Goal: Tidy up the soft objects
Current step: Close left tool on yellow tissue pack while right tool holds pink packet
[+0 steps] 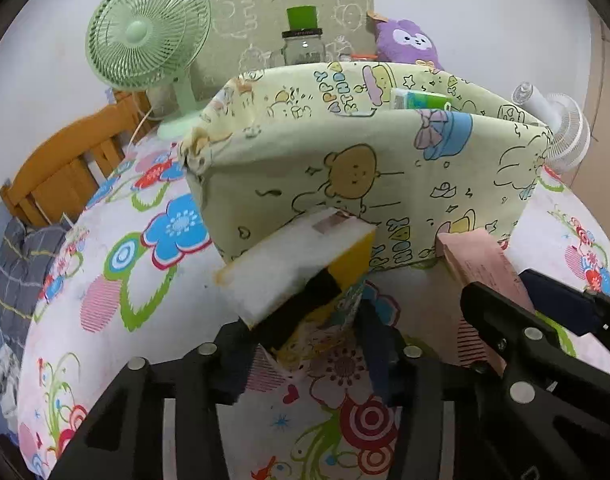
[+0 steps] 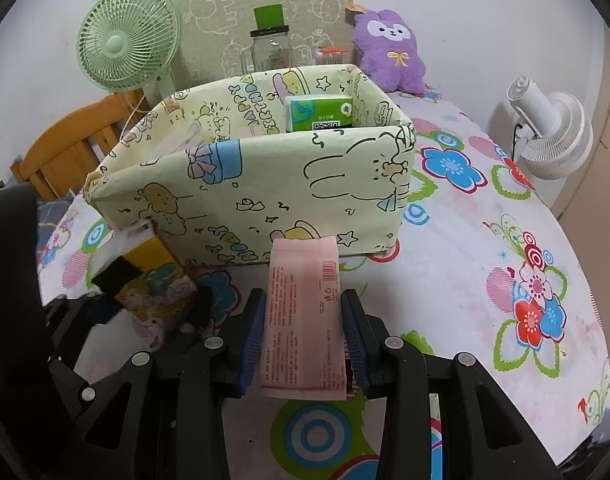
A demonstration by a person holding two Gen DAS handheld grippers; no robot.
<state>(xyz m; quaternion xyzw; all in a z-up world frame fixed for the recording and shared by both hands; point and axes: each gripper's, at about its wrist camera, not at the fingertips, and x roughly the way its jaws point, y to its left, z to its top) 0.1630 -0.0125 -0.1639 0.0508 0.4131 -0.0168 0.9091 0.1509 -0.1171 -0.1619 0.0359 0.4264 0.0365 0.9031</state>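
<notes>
Here, right gripper (image 2: 303,336) clamping pink pack (image 2: 301,312)

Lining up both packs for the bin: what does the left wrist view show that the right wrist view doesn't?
Only left wrist: the white top of the yellow tissue pack in the left gripper, and the grey checked bedding off the table's edge.

Only right wrist: the pink pack's barcode side, clamped between the right gripper's blue pads, and the green tissue pack's QR code.

Both: fabric bin, green fan, purple plush.

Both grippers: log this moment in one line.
left gripper: shut on sponge | right gripper: shut on pink pack | fabric bin: holds green pack
</notes>
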